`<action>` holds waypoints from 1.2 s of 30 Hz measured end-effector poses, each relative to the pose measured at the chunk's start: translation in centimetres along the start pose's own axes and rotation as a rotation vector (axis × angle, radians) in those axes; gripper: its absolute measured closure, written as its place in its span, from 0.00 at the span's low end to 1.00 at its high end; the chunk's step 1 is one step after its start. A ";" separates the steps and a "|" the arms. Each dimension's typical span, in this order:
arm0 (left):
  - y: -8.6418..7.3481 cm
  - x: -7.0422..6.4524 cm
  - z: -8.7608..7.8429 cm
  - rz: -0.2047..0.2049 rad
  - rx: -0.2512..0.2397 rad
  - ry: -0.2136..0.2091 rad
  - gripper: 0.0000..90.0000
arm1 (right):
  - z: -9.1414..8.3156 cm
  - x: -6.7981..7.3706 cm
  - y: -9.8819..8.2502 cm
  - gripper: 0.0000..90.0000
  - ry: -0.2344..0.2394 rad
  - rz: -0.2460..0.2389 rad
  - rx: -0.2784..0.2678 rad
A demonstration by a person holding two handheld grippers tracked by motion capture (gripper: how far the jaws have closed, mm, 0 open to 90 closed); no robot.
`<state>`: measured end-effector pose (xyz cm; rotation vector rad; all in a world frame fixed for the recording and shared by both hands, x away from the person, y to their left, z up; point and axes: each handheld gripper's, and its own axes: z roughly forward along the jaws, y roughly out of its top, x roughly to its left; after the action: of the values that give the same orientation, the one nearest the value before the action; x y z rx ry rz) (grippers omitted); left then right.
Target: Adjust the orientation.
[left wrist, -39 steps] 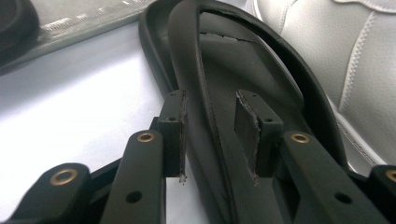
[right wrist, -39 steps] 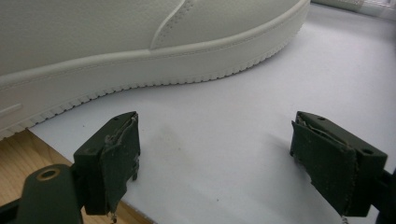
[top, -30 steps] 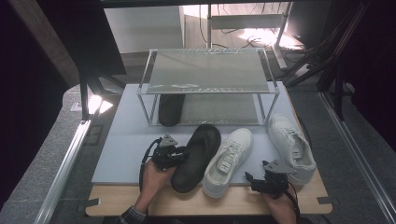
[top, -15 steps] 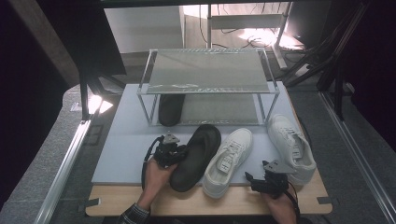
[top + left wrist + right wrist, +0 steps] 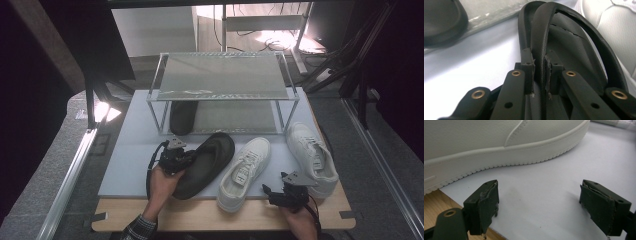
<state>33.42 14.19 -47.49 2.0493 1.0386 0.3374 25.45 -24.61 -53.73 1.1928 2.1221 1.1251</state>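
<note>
Left tongs (image 5: 539,75) have just been closing and now pinch the strap of the black slipper (image 5: 207,162), which lies in front of the wire rack (image 5: 222,90), just left of the nearer white sneaker (image 5: 245,172). Looks ready to lift. Right tongs (image 5: 546,205) sit wide apart, empty, beside the other sneaker (image 5: 499,147).

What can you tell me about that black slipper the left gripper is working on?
The black slipper is a flat, matte, rubbery-looking flip-flop with a thong strap whose surface is cracked. It lies slantwise on the pale mat, toe toward the wire rack, beside a white sneaker. The left gripper has just been closing its jaws, and they now pinch the strap.
</note>
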 end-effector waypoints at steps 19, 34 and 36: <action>3.1 2.6 1.4 -0.067 -0.057 0.073 0.89 | 0.0 0.0 0.0 0.18 0.000 0.000 0.000; 4.0 4.3 4.8 -0.150 -0.104 0.132 0.88 | 0.0 0.0 0.0 0.18 0.001 0.000 -0.001; 4.1 4.5 5.3 -0.171 -0.110 0.140 0.88 | 0.0 0.0 0.0 0.18 0.002 0.000 -0.001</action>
<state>41.40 13.41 -48.30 1.8462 1.2433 0.4438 25.46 -24.64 -53.73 1.1924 2.1230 1.1275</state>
